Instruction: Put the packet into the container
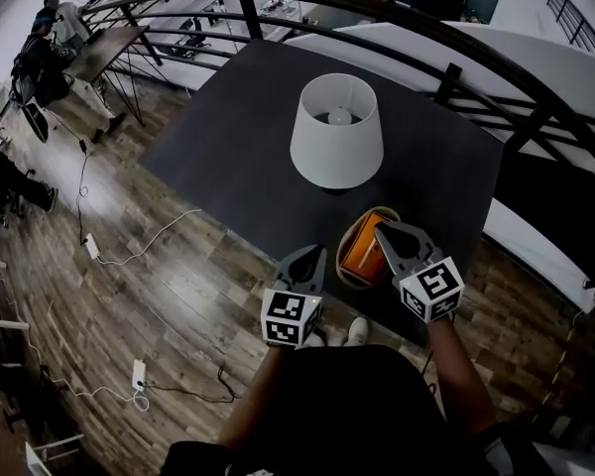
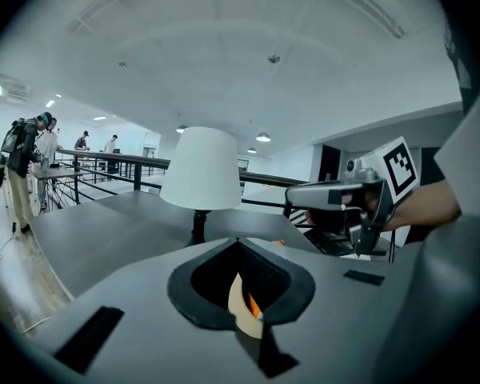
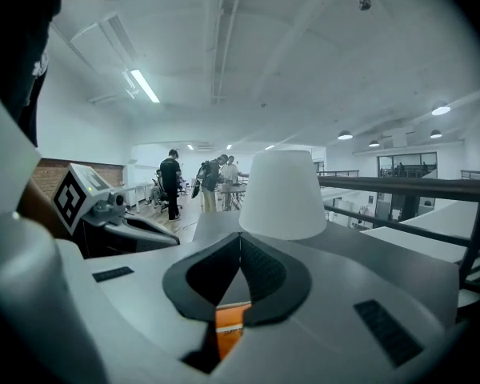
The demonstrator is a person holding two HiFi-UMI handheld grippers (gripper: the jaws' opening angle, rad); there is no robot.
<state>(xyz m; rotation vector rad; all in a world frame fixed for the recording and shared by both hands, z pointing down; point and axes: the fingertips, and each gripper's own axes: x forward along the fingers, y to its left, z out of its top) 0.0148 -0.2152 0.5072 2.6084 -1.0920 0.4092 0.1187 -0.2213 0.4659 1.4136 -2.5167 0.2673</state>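
An orange packet (image 1: 365,249) lies inside a tan bowl-shaped container (image 1: 343,262) near the front edge of the dark table (image 1: 238,137). My right gripper (image 1: 382,228) hangs directly over the packet, shut, with nothing between its jaws. My left gripper (image 1: 315,254) sits just left of the container's rim, also shut and empty. In the left gripper view the jaws (image 2: 238,240) meet at the tips, with a sliver of packet (image 2: 254,305) and container (image 2: 235,298) below them. The right gripper view shows closed jaws (image 3: 240,235) and the packet (image 3: 230,322) beneath.
A white lamp (image 1: 336,132) stands mid-table just behind the container. A curved black railing (image 1: 446,72) runs behind and to the right of the table. Cables and power strips (image 1: 139,373) lie on the wooden floor at left. People stand by desks (image 1: 50,48) far left.
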